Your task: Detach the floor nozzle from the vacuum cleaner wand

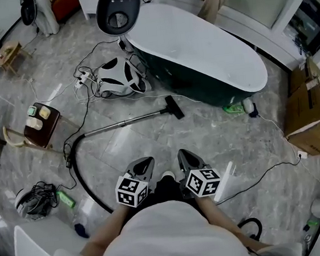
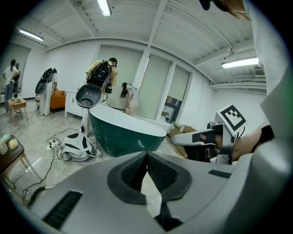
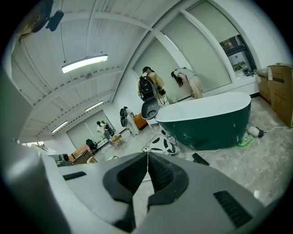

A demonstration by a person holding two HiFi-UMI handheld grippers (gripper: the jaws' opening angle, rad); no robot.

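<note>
The black floor nozzle (image 1: 174, 107) lies on the tiled floor, joined to the silver wand (image 1: 125, 123), which runs left into a black hose (image 1: 82, 173). The nozzle also shows small in the right gripper view (image 3: 200, 158), beyond the jaws. My left gripper (image 1: 146, 164) and right gripper (image 1: 186, 157) are held side by side in front of me, both shut and empty, well short of the nozzle. In the left gripper view the left gripper (image 2: 146, 154) has its jaws closed, and the right gripper's marker cube (image 2: 232, 118) shows at the right.
A dark green bathtub (image 1: 197, 51) with a white rim stands beyond the nozzle. The white vacuum body (image 1: 118, 77) with tangled cables lies left of it. Cardboard boxes (image 1: 310, 110) stand at the right, a small stool (image 1: 40, 124) at the left. People stand at the far wall.
</note>
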